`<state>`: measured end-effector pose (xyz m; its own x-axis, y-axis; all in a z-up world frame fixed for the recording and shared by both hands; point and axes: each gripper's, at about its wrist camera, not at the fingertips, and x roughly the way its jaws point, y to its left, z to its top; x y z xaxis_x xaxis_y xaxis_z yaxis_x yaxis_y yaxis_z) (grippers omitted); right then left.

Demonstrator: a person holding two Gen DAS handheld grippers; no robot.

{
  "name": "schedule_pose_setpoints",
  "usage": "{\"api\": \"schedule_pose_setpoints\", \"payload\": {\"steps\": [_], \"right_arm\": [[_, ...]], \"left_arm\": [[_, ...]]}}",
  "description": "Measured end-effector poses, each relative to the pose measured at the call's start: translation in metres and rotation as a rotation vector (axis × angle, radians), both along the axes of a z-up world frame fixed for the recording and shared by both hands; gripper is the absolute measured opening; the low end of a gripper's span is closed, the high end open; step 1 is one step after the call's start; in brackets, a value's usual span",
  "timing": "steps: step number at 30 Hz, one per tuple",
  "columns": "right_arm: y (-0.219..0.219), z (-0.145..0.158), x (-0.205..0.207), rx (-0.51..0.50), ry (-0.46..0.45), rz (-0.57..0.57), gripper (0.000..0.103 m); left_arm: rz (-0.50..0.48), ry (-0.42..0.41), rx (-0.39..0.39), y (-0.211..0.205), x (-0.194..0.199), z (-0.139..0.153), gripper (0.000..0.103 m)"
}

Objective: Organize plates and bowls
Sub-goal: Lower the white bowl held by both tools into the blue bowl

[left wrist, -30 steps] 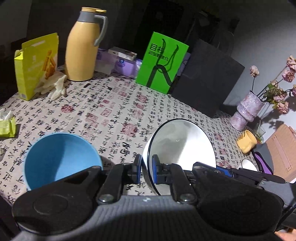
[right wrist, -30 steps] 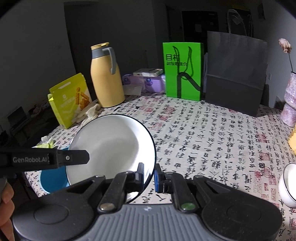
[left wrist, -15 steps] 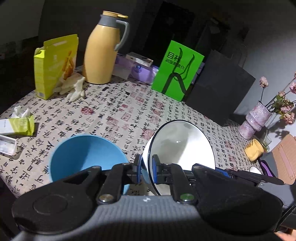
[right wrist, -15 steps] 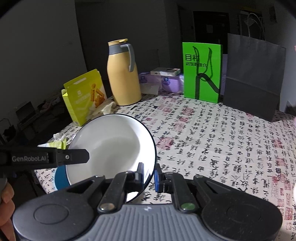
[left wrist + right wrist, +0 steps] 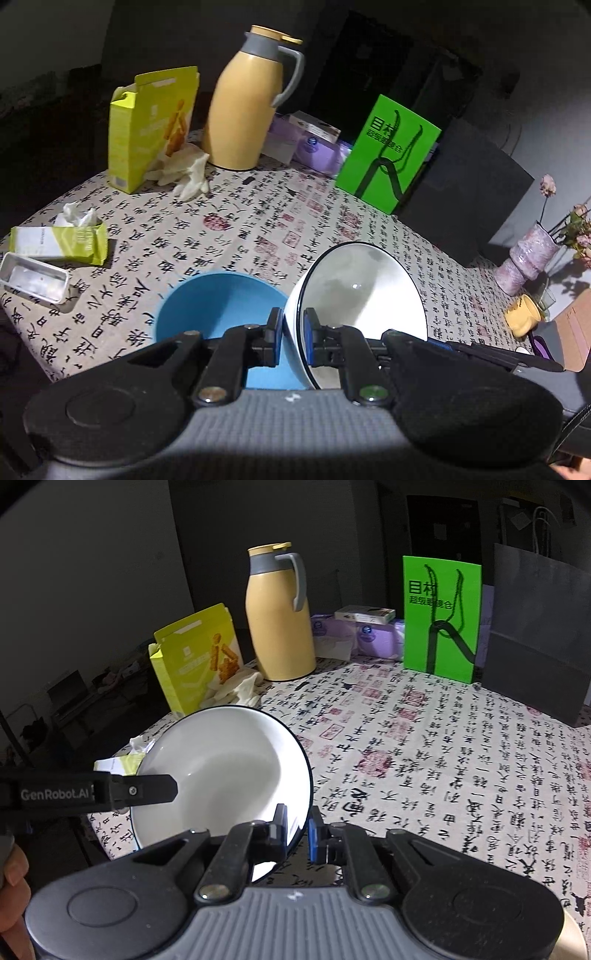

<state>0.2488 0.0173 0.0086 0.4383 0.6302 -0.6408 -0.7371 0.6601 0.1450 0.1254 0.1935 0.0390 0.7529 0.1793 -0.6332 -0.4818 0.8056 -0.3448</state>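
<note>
**Bowl held at two rims, blue bowl beside it**

Left wrist view: white bowl (image 5: 364, 291), black-rimmed, sits tilted just right of the gripper's line, its open face turned to the right and slightly up. The left gripper (image 5: 293, 338) has its jaws narrowed onto the near-left part of the rim, one pad outside the wall and one inside. Blue bowl (image 5: 218, 314) stands upright on the tablecloth (image 5: 280, 225), immediately left of the white one; whether the two walls touch is hidden behind the fingers. My reading is that the coming move is to nest white into blue, so the white bowl must travel left and level out.

Right wrist view: the same white bowl (image 5: 225, 771) fills the near left, mouth facing the camera and upward. The right gripper (image 5: 297, 825) is pinched tight on the rim's near-right edge. The left gripper's finger (image 5: 147, 792) reaches in from the left onto the opposite rim. The blue bowl is hidden here. Both hands are equally engaged; the left is nearer the blue bowl.
</note>
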Motion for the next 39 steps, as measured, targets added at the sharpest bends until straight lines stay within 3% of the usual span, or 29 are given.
{"api": "schedule_pose_setpoints", "payload": {"steps": [30, 39], "right_arm": [[0.075, -0.038, 0.003, -0.11, 0.074, 0.064, 0.011], [0.085, -0.049, 0.003, -0.174, 0.079, 0.078, 0.011]], "left_arm": [[0.068, 0.074, -0.08, 0.065, -0.007, -0.049, 0.012], [0.003, 0.171, -0.003, 0.06, 0.005, -0.062, 0.012]]}}
